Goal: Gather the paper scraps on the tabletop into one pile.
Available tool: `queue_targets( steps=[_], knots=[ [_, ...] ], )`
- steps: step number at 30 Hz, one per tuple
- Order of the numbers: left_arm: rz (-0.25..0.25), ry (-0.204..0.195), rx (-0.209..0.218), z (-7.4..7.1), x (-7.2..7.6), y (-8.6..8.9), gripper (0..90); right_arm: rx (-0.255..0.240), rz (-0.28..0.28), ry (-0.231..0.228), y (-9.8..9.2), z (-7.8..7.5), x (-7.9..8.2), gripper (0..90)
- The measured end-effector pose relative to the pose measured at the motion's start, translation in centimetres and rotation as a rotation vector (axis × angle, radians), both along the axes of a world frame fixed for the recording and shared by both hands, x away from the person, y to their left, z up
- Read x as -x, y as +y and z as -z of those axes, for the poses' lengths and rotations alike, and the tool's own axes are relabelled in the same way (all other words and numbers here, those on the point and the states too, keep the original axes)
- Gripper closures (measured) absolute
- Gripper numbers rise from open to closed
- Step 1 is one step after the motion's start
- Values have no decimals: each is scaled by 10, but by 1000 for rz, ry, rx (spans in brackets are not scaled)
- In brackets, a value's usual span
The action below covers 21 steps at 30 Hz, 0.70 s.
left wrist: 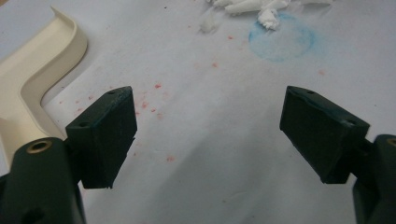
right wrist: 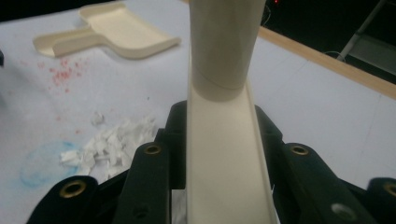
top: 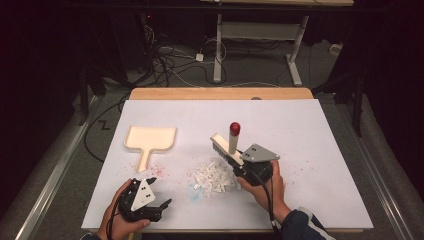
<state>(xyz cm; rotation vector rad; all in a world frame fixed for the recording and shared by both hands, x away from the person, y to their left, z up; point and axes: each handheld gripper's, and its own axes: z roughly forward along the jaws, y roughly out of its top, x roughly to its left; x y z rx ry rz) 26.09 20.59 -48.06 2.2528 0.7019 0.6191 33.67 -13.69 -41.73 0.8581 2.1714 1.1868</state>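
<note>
While the left gripper (top: 161, 205) is resting near the bench (top: 320, 150) edge with fingers spread wide and empty, the right gripper (top: 239, 162) is clamping the brush (top: 227, 147) beside the paper scraps (top: 215, 177), the dustpan (top: 149, 139) lying well apart.

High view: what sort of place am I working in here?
Probably a lab or test room: a paper-covered table, loose cables on the floor behind it, and a bare desk frame in the dark.
</note>
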Motion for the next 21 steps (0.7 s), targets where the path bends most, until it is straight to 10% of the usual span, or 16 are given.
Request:
queue_targets(
  steps=[12,21],
  knots=[
    [25,0,-6,-1,3,-5,176,71,36,8,-53,-4,18,684],
    [19,8,6,0,0,-5,175,112,114,60,-26,26,3,684]
  ],
)
